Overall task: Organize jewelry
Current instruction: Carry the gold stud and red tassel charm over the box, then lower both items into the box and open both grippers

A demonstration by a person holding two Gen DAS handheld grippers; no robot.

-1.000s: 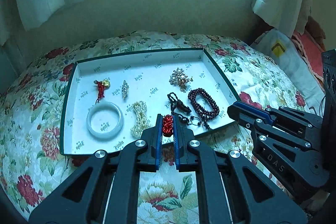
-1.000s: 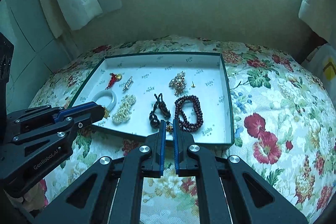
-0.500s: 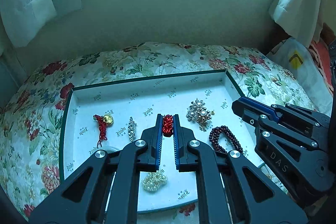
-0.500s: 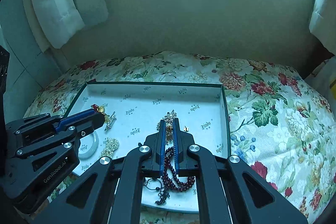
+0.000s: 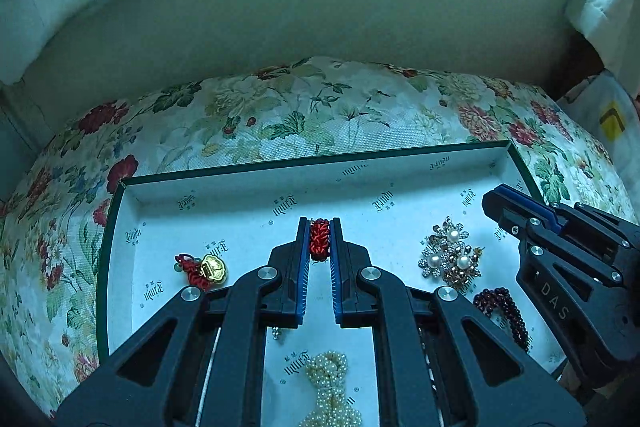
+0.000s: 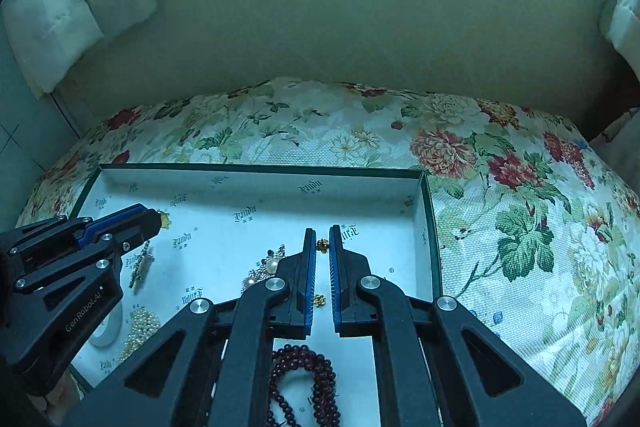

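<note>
Left gripper [image 5: 320, 241] jaws pinch red knotted cord ornament [image 5: 319, 239] over white green-rimmed tray [image 5: 240, 211]; right gripper [image 6: 322, 259] nearly closed, empty. Weak pinch may drop it onto pearl brooch [image 5: 450, 259].

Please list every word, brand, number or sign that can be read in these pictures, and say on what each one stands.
"DAS": on the side of the right gripper, seen from the left wrist.
"GenRobot.AI": on the side of the left gripper, seen from the right wrist.
Repeated ornate logo on the tray lining: too stylised to read.
Mark on the gold charm: too small to read.
Yellow sign on the white bag: a shape, no letters.
</note>
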